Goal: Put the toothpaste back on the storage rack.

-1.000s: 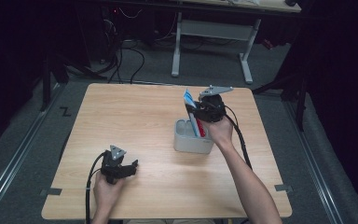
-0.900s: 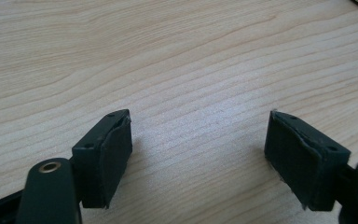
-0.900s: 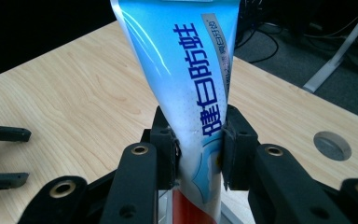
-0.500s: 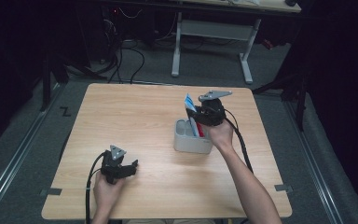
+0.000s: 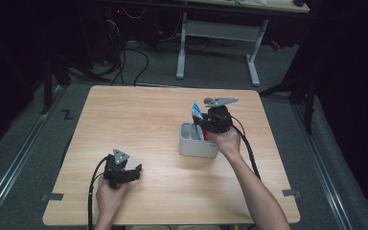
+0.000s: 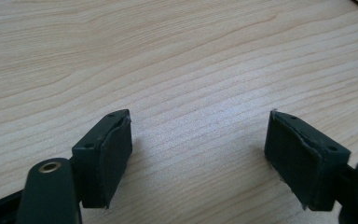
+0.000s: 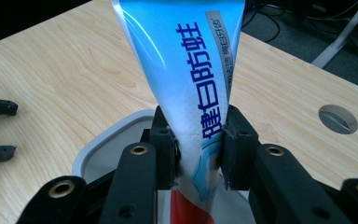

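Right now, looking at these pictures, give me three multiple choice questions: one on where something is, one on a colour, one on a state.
1. Where is the grey container?
A. At the table's far left corner
B. Right of the table's middle, by the right gripper
C. On the floor

2. What is the main colour of the toothpaste tube?
A. Green
B. Yellow
C. Light blue

3. How does the left gripper stand?
A. Open, nothing between its fingers
B. Shut on a pen
C. Shut on the tube

Answers:
1 B: the high view shows the container on the wooden table, right of its middle, under the right hand.
2 C: the right gripper view shows a light blue tube with dark blue print and a red lower end.
3 A: the left gripper view shows bare wood between the spread fingers.
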Demonstrator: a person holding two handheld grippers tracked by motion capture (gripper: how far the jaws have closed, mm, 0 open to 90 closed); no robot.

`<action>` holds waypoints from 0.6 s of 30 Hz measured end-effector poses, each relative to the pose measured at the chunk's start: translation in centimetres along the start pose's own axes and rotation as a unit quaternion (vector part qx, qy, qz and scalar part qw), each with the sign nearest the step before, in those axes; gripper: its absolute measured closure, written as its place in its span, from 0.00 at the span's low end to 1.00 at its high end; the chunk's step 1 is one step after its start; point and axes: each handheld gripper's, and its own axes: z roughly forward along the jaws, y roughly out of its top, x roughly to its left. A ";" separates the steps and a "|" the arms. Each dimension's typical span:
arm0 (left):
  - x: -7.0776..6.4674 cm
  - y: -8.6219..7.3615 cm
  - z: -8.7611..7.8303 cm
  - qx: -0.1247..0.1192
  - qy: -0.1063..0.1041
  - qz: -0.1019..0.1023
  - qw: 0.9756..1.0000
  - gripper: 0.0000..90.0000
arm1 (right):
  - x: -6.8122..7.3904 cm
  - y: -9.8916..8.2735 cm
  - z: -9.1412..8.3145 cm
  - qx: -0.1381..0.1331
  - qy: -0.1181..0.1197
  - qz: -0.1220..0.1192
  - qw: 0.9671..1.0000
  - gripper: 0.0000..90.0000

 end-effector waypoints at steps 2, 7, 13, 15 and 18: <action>0.0 0.0 0.0 0.000 0.000 0.000 1.000 0.26 | 0.1 -0.1 0.1 0.002 0.000 -0.003 1.000 0.78; 0.0 0.0 0.0 0.000 0.000 0.000 1.000 0.26 | 0.2 -0.3 0.4 0.009 0.002 -0.008 1.000 0.77; 0.0 0.0 0.0 0.000 0.000 0.000 1.000 0.26 | 0.3 -0.6 0.8 0.017 0.004 -0.012 1.000 0.77; 0.0 0.0 0.0 0.000 0.000 0.000 1.000 0.26 | 0.3 -0.8 0.9 0.020 0.003 -0.012 1.000 0.76; 0.0 0.0 0.0 0.000 0.000 0.000 1.000 0.26 | 0.2 -1.2 0.9 0.021 0.005 -0.007 1.000 0.76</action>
